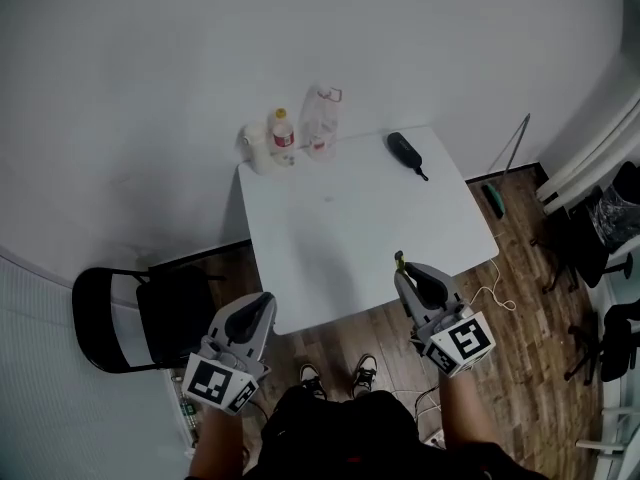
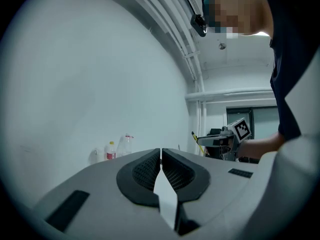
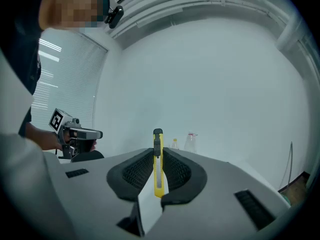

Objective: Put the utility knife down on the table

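Now holding the utility knife (image 3: 158,166) at the table (image 1: 330,228) edge.
Pinched upright in right gripper (image 1: 405,276), bare surface ahead and below; left gripper (image 2: 161,155) closed, empty.

Bottles (image 1: 283,133) stand at the table's (image 1: 340,238) far left, a tool (image 1: 405,151) far right, a chair (image 1: 150,313) left of it.

Soft, even light is falling on the white table (image 1: 340,228), leaving only a faint shadow left of it. Both gripper views are bending strongly and darkening toward their round edges.
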A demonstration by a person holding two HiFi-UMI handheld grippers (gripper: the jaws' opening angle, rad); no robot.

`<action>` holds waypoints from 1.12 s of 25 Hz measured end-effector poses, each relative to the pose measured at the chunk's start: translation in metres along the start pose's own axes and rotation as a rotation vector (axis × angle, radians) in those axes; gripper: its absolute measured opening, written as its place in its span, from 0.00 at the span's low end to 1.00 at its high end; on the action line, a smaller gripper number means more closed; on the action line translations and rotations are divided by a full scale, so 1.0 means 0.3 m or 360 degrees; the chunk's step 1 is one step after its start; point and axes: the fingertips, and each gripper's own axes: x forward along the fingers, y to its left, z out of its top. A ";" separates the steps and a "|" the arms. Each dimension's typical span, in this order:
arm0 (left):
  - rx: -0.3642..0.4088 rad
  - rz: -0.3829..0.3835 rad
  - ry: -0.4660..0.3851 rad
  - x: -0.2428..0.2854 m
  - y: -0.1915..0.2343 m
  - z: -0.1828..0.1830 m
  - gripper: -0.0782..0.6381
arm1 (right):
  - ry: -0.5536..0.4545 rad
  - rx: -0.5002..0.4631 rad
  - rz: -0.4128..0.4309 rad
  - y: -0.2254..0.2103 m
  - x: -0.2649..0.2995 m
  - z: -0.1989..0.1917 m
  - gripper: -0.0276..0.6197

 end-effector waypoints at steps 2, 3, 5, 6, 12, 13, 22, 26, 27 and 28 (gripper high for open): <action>-0.0011 0.0028 0.0005 0.017 0.002 -0.011 0.15 | 0.0054 0.0052 0.0037 -0.024 0.048 -0.053 0.14; -0.0018 0.0041 0.0005 0.023 -0.001 -0.014 0.15 | 0.0085 0.0074 0.0051 -0.035 0.071 -0.081 0.14; -0.0028 0.0068 0.0016 0.032 -0.005 -0.022 0.15 | 0.0165 0.0091 0.0075 -0.055 0.120 -0.148 0.14; -0.0028 0.0083 0.0028 0.035 -0.004 -0.031 0.15 | 0.0214 0.0089 0.0089 -0.062 0.149 -0.189 0.14; -0.0048 0.0152 0.0074 0.040 0.010 -0.086 0.15 | 0.0592 0.0016 0.0199 -0.072 0.304 -0.514 0.14; -0.0059 0.0175 0.0089 0.036 0.015 -0.097 0.15 | 0.0648 0.0013 0.0212 -0.072 0.321 -0.569 0.14; -0.0084 0.0246 0.0154 0.029 0.040 -0.155 0.15 | 0.1067 0.0002 0.0318 -0.048 0.400 -0.911 0.14; -0.0095 0.0257 0.0177 0.024 0.042 -0.183 0.15 | 0.1204 -0.0029 0.0329 -0.050 0.413 -1.011 0.14; -0.0100 0.0261 0.0183 0.023 0.044 -0.189 0.15 | 0.1232 -0.0035 0.0333 -0.051 0.417 -1.031 0.14; -0.0108 0.0266 0.0187 0.023 0.046 -0.194 0.15 | 0.1257 -0.0038 0.0337 -0.053 0.420 -1.051 0.14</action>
